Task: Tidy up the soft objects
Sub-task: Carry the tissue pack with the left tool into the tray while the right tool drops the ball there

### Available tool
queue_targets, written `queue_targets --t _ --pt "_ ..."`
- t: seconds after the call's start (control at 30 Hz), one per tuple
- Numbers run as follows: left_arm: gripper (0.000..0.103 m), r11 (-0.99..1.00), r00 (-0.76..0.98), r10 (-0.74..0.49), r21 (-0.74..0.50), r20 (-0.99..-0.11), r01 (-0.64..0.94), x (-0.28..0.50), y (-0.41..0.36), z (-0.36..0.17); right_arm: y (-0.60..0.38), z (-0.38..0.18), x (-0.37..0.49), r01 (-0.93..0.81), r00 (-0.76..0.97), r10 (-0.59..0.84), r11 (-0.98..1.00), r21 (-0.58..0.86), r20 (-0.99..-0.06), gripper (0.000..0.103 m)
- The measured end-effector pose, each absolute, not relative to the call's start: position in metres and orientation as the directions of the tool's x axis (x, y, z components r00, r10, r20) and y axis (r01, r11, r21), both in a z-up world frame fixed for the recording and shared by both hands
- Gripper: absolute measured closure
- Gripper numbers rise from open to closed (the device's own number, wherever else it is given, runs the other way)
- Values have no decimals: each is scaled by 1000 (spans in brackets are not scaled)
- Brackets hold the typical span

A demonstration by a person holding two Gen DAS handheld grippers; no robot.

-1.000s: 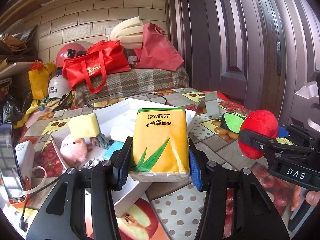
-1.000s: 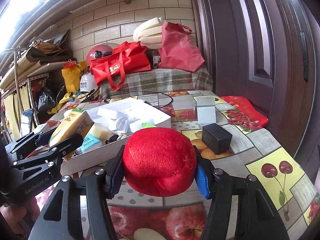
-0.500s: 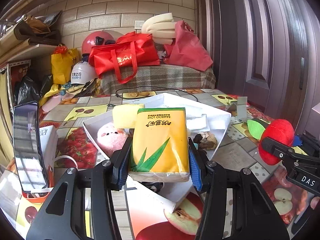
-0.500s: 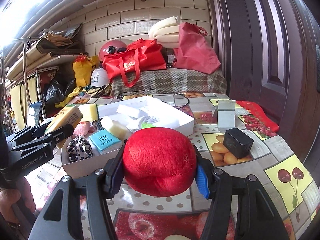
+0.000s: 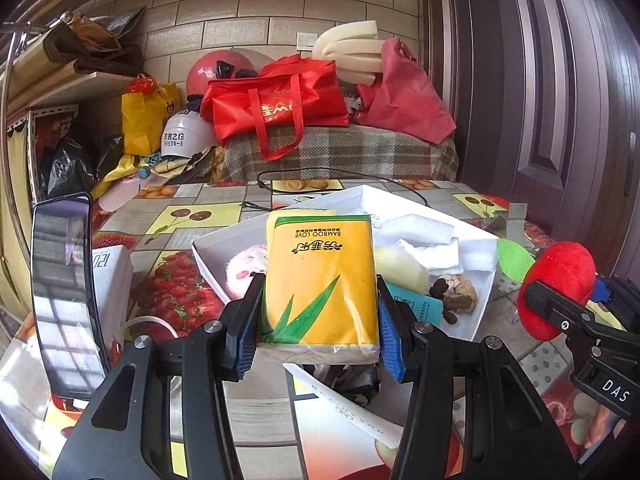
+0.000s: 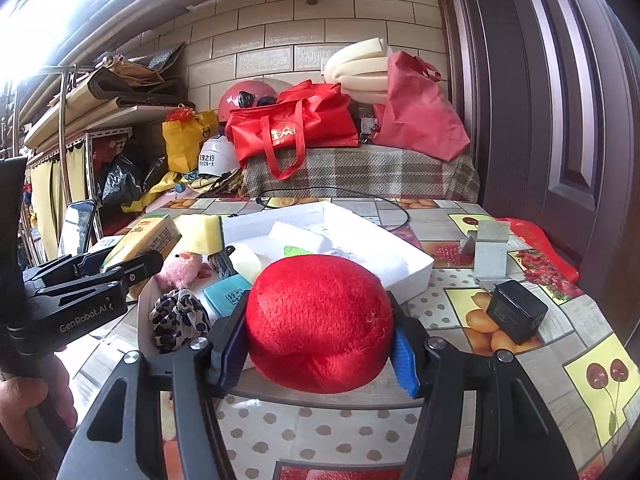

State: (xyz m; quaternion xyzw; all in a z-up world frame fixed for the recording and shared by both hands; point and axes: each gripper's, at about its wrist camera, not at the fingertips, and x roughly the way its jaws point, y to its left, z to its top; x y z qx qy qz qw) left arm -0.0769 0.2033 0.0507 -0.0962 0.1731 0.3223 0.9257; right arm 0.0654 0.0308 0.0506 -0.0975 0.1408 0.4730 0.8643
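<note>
My left gripper (image 5: 318, 332) is shut on a yellow tissue pack (image 5: 320, 280) and holds it above the near left edge of a white box (image 5: 486, 280). The pack also shows in the right wrist view (image 6: 140, 240). My right gripper (image 6: 320, 344) is shut on a red plush apple (image 6: 320, 320) with a green leaf (image 5: 514, 259), held in front of the box's (image 6: 412, 276) right side. The box holds a pink plush (image 6: 182, 268), a yellow sponge (image 6: 200, 232), white foam pieces (image 6: 300, 236), a teal packet (image 6: 226, 298) and a leopard-print scrunchie (image 6: 178, 320).
A phone (image 5: 64, 300) stands on a white stand at the left. A black adapter (image 6: 516, 310) and a grey metal stand (image 6: 490, 248) sit right of the box. A black cable (image 6: 332, 192) lies behind it. Bags and helmets are piled on a plaid bench (image 6: 360, 172) at the back.
Both grippers have drawn back and swung left, still gripping their objects. The box now sits further ahead, and more of its contents show.
</note>
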Motion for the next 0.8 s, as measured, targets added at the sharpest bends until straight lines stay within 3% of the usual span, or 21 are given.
queue_targets --t 0.3,0.8 --pt "53 772 709 479 -137 -517 -621 -52 245 40 76 48 70 -867 473 794 496 -43 -381 42" --pt "53 758 698 496 -134 -517 -638 -22 271 42 131 45 114 -838 502 745 545 -32 -440 42"
